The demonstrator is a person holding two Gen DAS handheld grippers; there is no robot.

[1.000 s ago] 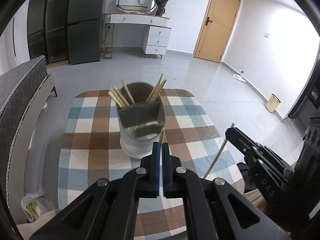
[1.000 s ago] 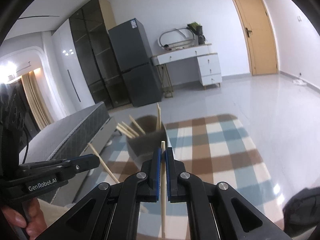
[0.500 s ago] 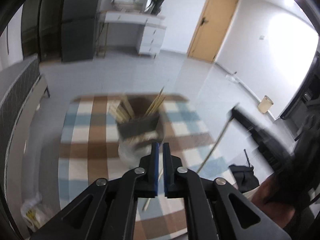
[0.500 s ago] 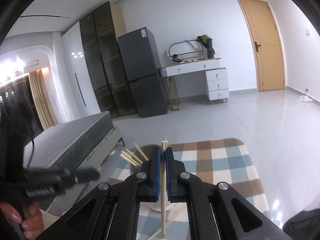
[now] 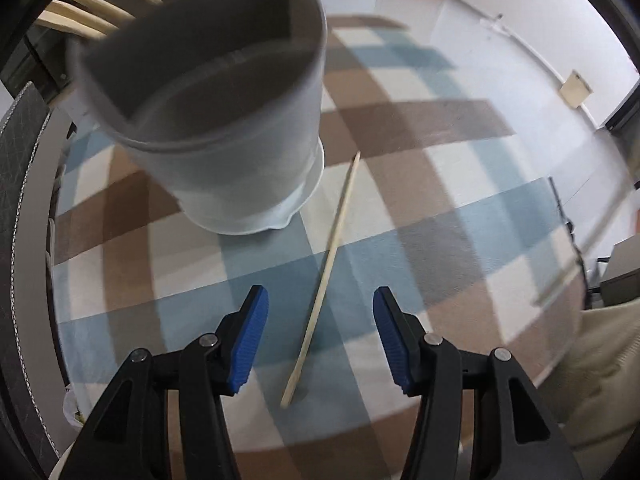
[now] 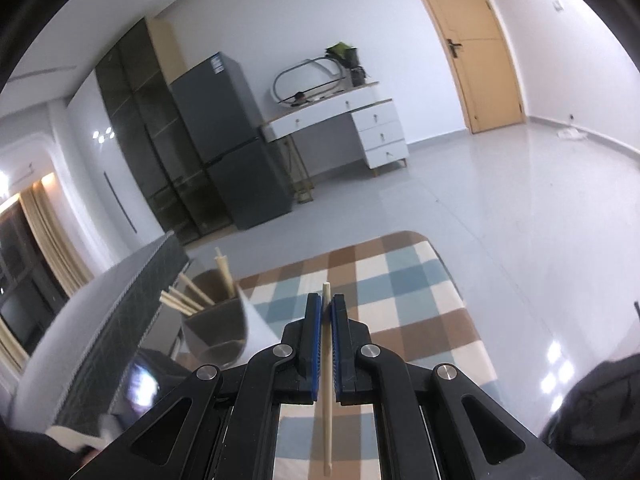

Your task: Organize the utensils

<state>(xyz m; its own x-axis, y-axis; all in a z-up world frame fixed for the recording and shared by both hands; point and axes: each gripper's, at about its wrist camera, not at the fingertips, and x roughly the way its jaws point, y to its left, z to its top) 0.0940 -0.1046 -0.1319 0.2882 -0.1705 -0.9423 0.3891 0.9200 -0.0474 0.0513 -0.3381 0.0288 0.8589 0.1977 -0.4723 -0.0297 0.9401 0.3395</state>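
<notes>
A white utensil holder (image 5: 224,128) with a grey divided inside stands on the checked tablecloth (image 5: 460,184), with several wooden chopsticks (image 5: 84,8) in its far compartment. One loose chopstick (image 5: 326,276) lies on the cloth right of the holder. My left gripper (image 5: 320,304) is open low over it, with the stick between the blue pads (image 5: 250,340). My right gripper (image 6: 327,308) is shut on a chopstick (image 6: 327,380), held above the table right of the holder (image 6: 216,328).
A grey bed edge (image 6: 120,320) runs along the table's left. A fridge (image 6: 232,152), a white dresser (image 6: 344,124) and a wooden door (image 6: 480,48) stand across the tiled floor. A small bin (image 5: 575,89) stands by the right wall.
My left gripper has opened, dropped low and moved close to the holder, over a chopstick now lying on the cloth. My right gripper has kept its chopstick and shifted slightly.
</notes>
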